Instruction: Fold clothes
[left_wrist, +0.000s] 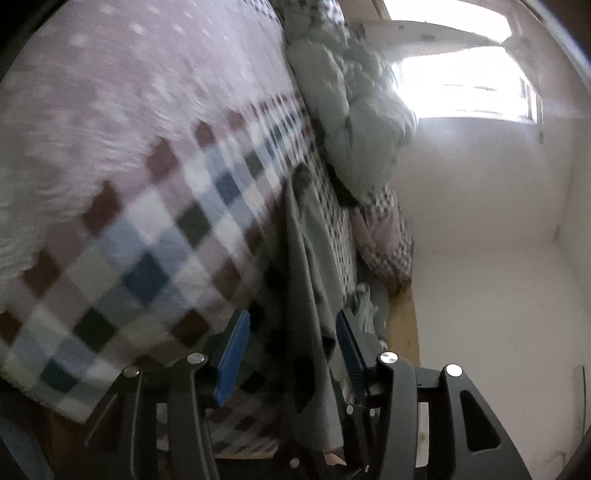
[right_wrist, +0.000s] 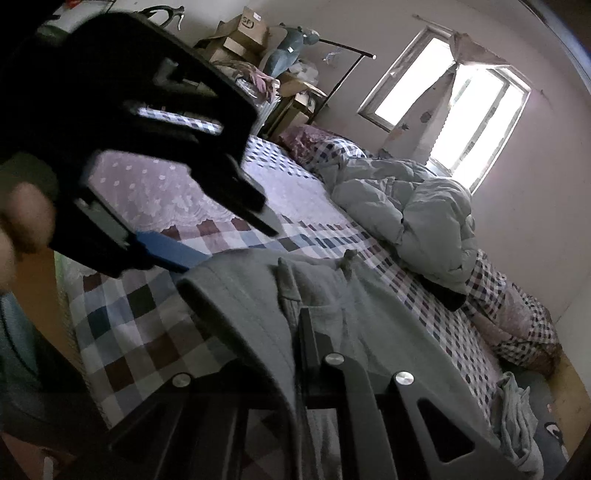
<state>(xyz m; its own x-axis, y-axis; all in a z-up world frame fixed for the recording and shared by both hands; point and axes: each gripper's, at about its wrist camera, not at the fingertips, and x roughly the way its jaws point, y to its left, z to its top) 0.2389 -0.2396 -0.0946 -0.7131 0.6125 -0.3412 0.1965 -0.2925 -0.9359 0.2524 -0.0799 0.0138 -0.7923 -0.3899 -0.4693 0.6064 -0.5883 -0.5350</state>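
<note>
A grey-green garment (left_wrist: 310, 280) hangs between the blue pads of my left gripper (left_wrist: 291, 354), whose jaws stand wide apart around the cloth without pinching it. In the right wrist view the same garment (right_wrist: 369, 314) drapes over my right gripper (right_wrist: 295, 369) and hides its fingertips; the cloth runs into the jaws there. The left gripper (right_wrist: 177, 254) shows in that view too, its blue pad (right_wrist: 166, 253) touching the garment's folded edge. The garment lies partly on the checked bed cover (right_wrist: 147, 314).
A crumpled pale green duvet (right_wrist: 417, 218) lies on the bed's far side. Checked pillows (right_wrist: 524, 328) sit at the bed's edge. More clothes (right_wrist: 517, 417) lie on the floor. Boxes (right_wrist: 243, 33) and a rack stand behind the bed, by a window (right_wrist: 461, 107).
</note>
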